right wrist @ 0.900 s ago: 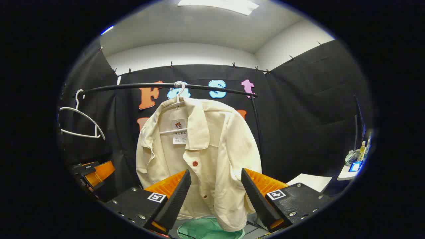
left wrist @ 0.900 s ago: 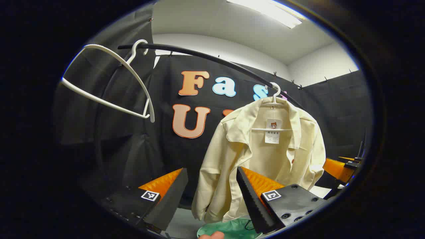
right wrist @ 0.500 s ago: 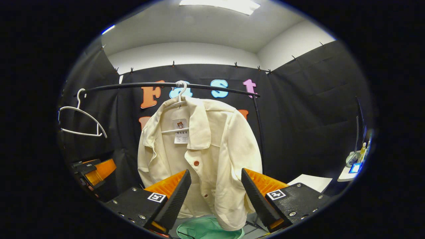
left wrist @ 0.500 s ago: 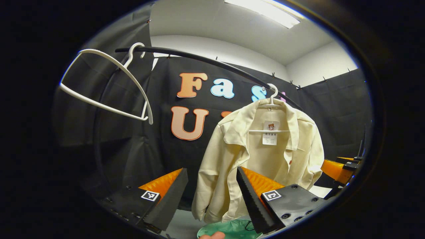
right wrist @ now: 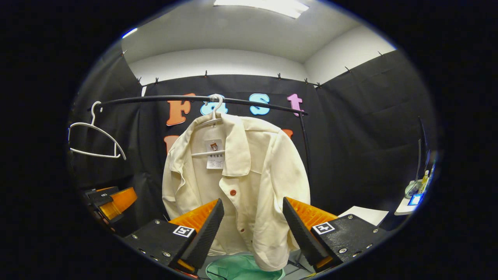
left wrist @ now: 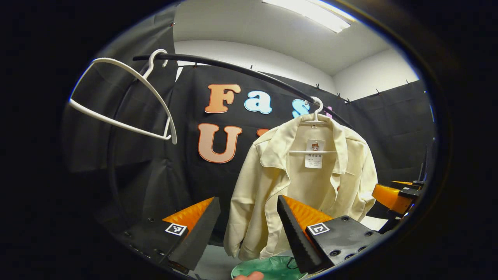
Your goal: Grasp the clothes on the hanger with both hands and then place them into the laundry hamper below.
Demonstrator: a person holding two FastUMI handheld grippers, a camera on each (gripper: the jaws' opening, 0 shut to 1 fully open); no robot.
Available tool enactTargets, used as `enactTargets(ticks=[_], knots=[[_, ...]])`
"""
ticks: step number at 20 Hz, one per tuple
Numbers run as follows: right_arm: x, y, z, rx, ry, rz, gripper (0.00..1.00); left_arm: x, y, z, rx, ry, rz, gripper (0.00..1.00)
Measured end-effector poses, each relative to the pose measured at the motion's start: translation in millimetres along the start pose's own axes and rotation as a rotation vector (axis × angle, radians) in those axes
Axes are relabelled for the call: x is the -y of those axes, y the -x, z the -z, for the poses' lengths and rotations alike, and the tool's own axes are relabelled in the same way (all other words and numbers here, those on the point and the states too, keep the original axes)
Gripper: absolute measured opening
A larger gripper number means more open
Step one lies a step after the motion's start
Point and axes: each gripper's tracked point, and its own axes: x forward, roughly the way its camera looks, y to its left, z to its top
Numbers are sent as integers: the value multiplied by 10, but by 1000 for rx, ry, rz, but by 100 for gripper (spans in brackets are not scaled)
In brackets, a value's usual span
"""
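- You are at the approach step: nothing is grasped yet. In the left gripper view your left gripper (left wrist: 248, 229) sits at the bottom of the frame with its jaws spread wide and nothing between them.
- The cream shirt (left wrist: 307, 182) hangs right of centre in that view, on a white hanger (left wrist: 316, 116) hooked over the black rail (left wrist: 241, 72); it is near the fingers but apart from them.
- In the right gripper view your right gripper (right wrist: 252, 229) is likewise spread and empty, with the shirt (right wrist: 241, 182) hanging centre frame just beyond its fingers.
- The green hamper (right wrist: 243, 268) shows at the bottom centre, under the shirt's hem.
- Your next move, I judge, is to bring each gripper forward to one side of the shirt, pinch the cloth, then lift it clear of the hanger.
- An empty hanger (left wrist: 124, 101) hangs at the upper left, well apart from the shirt. The shirt looks buttoned low down, so the cloth may catch on its hanger as you pull.
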Motion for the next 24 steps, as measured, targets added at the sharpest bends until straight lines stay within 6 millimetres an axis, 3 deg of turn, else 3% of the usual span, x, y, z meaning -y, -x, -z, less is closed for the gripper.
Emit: enactTargets(ticks=[6,7,10,11,12,13,15,16,17,20,24], knots=[[-333,-565,59,-9,22,-33,94,-28,37,-53,13,-1,-8,96],[-392,-705,130,-29,33,-39,94,-62,64,-44,7,-12,-18,93],[-519,-1112,315,-54,44,-47,94,-124,154,-33,-3,-28,-40,97],[-502,-1254,398,-68,58,-29,94,-141,191,-35,-3,-29,-44,93],[-456,-1385,471,-83,68,-1,95,-169,227,-36,-1,-35,-51,97],[-392,-1493,538,-99,69,31,95,-206,266,-42,0,-47,-62,92],[-239,-1648,603,-113,58,93,95,-289,344,-70,10,-70,-89,97],[-150,-1684,599,-112,57,123,95,-318,359,-73,11,-74,-97,93],[-72,-1718,596,-108,63,146,95,-351,385,-59,8,-72,-102,97],[76,-1765,555,-101,87,175,91,-425,361,-6,-11,-61,-112,96],[196,-1734,464,-85,117,176,72,-430,312,34,-20,-53,-96,96]])
